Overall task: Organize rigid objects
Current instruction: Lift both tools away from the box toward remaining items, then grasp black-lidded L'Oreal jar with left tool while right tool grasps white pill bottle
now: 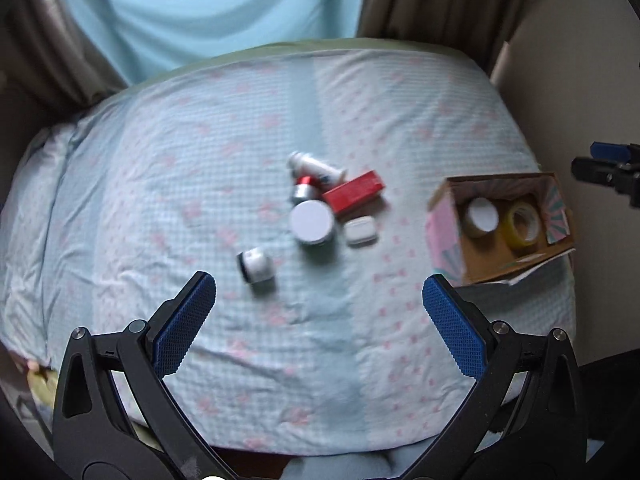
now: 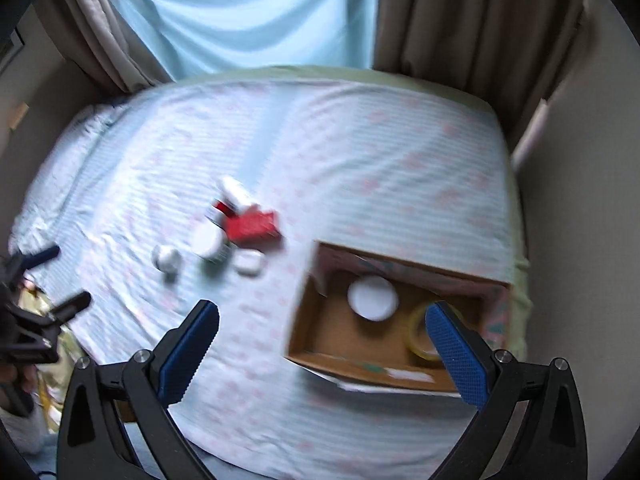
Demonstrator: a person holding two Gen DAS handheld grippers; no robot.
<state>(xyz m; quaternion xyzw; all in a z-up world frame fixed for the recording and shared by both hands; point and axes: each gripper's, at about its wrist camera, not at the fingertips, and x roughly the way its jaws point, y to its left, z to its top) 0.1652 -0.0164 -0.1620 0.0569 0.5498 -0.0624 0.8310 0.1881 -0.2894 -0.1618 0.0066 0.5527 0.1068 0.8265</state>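
On the bed lies a cluster: a red box (image 1: 354,191), a white-lidded jar (image 1: 312,222), a white bottle on its side (image 1: 314,167), a red-capped silver item (image 1: 303,190), a small white case (image 1: 360,231) and a small white jar (image 1: 256,265). A cardboard box (image 1: 560,245) at the right holds a tape roll with a white core (image 1: 482,217) and a yellow tape roll (image 1: 522,225). My left gripper (image 1: 319,320) is open and empty, above the bed near the small jar. My right gripper (image 2: 322,342) is open and empty over the cardboard box's (image 2: 310,320) near left side.
The bed (image 1: 160,200) has a pale blue checked cover with pink marks. Curtains (image 1: 440,0) hang behind it and a wall stands on the right. The right gripper shows at the left wrist view's right edge (image 1: 608,172); the left gripper shows at the right wrist view's left edge (image 2: 44,304).
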